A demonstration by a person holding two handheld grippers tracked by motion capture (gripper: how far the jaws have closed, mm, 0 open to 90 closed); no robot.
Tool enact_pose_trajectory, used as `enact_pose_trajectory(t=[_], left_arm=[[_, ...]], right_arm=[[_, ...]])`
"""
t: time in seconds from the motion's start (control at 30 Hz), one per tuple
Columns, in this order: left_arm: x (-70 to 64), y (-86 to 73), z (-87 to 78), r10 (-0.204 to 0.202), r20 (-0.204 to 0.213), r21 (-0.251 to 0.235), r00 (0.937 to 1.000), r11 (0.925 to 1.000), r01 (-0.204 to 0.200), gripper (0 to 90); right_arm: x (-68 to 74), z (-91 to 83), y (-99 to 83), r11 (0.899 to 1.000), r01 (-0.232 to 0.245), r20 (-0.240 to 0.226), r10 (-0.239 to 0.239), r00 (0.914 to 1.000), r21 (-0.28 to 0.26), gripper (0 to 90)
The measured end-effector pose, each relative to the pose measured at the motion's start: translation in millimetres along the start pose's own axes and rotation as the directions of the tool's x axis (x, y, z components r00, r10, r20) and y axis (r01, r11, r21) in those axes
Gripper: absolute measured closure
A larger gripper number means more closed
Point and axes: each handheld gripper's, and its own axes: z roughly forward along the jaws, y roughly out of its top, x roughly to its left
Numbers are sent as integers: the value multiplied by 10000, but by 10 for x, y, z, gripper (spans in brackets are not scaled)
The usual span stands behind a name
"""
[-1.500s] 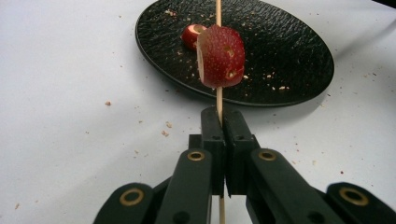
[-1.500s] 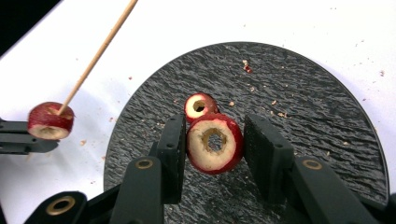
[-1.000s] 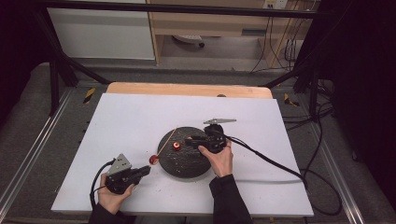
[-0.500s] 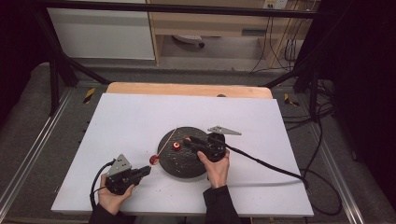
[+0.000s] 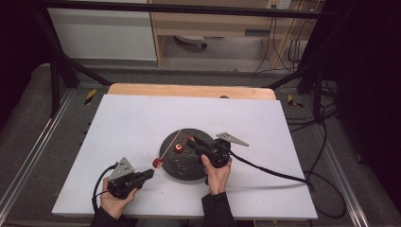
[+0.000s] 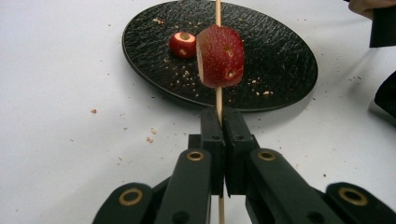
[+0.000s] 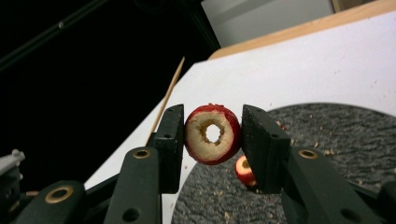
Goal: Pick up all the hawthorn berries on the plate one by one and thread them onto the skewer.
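The left gripper is clamped on a wooden skewer already carrying one red fruit piece; the right gripper squeezes a cored ring above the black plate, at about 1 o'clock from the left; line its hole (cleanly bored) with the skewer tip, then slide gently.
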Motion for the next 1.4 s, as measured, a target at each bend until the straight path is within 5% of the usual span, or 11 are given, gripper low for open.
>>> enact_pose_trajectory(t=[0.27,0.57,1.07,1.4], left_arm=[[-57,19,17,-118,10,-148,9999,9998,118,881],[-161,82,75,-286,-103,-320,9995,9991,282,881],[-371,188,215,-164,101,-547,9998,9984,169,881],[-404,217,251,-271,199,-645,9994,9975,283,882]], right_arm=[[-13,1,90,9971,-31,80,38,10000,-756,611],[-37,-9,258,9816,-161,-168,132,9998,-1903,611],[-66,-54,441,9623,-460,-422,359,9985,-2682,611],[-63,-73,433,9587,-602,-600,452,9972,-2781,611]])
